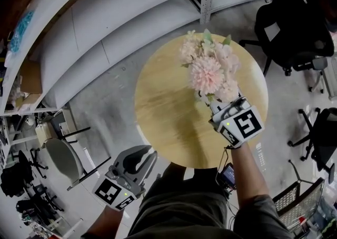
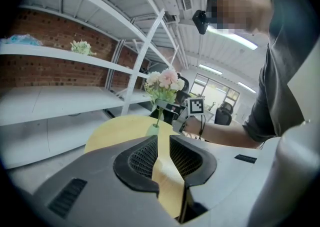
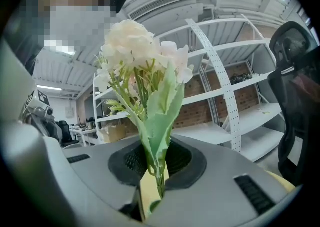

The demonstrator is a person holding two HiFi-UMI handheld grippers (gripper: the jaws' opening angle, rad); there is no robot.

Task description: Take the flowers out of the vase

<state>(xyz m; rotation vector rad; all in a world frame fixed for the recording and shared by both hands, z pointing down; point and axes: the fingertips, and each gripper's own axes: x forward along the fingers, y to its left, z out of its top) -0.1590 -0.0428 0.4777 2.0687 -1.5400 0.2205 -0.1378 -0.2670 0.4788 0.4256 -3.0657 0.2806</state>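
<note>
A bunch of pale pink flowers (image 1: 207, 72) with green stems stands over the right side of a round wooden table (image 1: 163, 106). My right gripper (image 1: 215, 107) reaches in from the near right and is shut on the stems just below the blooms; in the right gripper view the stems and a leaf (image 3: 159, 136) are pinched between the pads. The left gripper view shows a small pale green vase (image 2: 153, 130) on the table under the flowers (image 2: 162, 82). My left gripper (image 1: 141, 155) hangs off the table's near left edge, open, with nothing between its fingers.
White metal shelving (image 1: 105, 27) curves along the far side. Black office chairs (image 1: 295, 22) stand to the right, a grey chair (image 1: 63, 159) to the left. A wire basket (image 1: 297, 201) sits at the lower right. Another flower bunch (image 2: 81, 47) lies on a shelf.
</note>
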